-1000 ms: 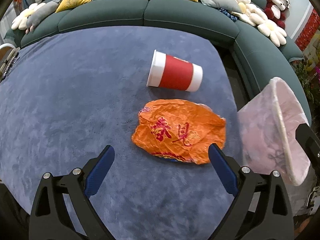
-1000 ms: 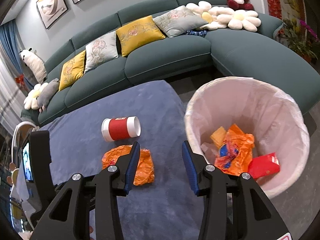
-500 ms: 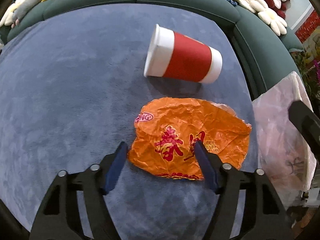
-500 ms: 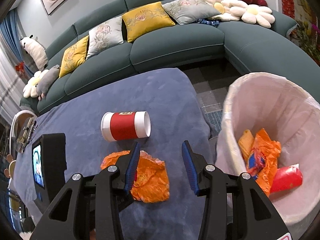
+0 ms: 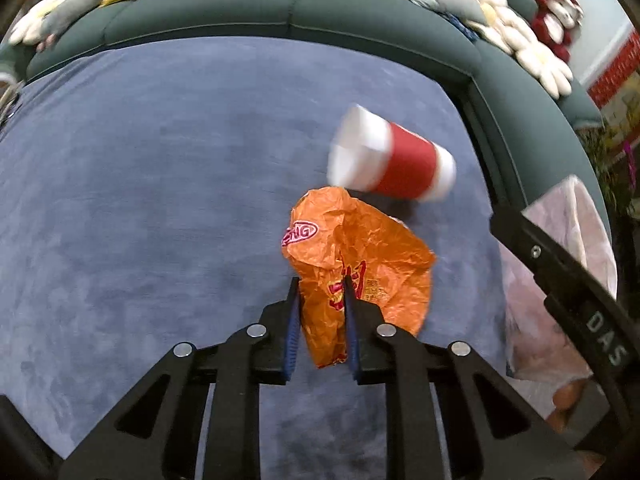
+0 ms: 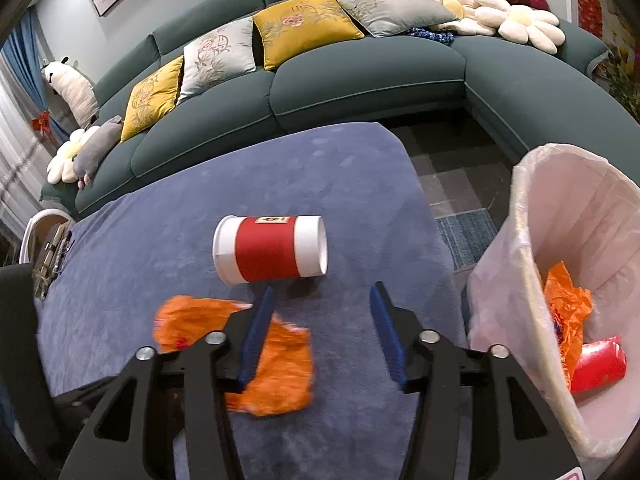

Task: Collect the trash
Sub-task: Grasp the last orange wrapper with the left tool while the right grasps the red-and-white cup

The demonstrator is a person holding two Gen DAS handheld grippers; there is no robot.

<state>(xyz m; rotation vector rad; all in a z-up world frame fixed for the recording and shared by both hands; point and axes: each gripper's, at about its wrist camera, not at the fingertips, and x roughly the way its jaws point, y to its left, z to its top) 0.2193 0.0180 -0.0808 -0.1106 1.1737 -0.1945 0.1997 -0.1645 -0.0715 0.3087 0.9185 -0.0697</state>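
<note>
My left gripper (image 5: 320,284) is shut on a crumpled orange snack wrapper (image 5: 360,256), pinching its near edge; the wrapper bunches up over the blue-grey table cloth (image 5: 160,200). The wrapper also shows in the right wrist view (image 6: 280,376), partly behind my left finger (image 6: 256,332). A red and white paper cup (image 5: 392,160) lies on its side just beyond the wrapper, and shows in the right wrist view (image 6: 272,254). My right gripper (image 6: 322,292) is open and empty, just short of the cup. A bin with a pink liner (image 6: 532,264) stands at the right.
The bin holds orange wrappers (image 6: 564,304) and a red packet (image 6: 596,364). A dark green sofa (image 6: 360,76) with cushions curves behind the table. The right gripper's body (image 5: 568,280) shows at the right of the left wrist view, in front of the bin (image 5: 576,216).
My left gripper has closed from wide open onto the orange wrapper, which crumpled and lifted. The right gripper moved left from the bin toward the cup.
</note>
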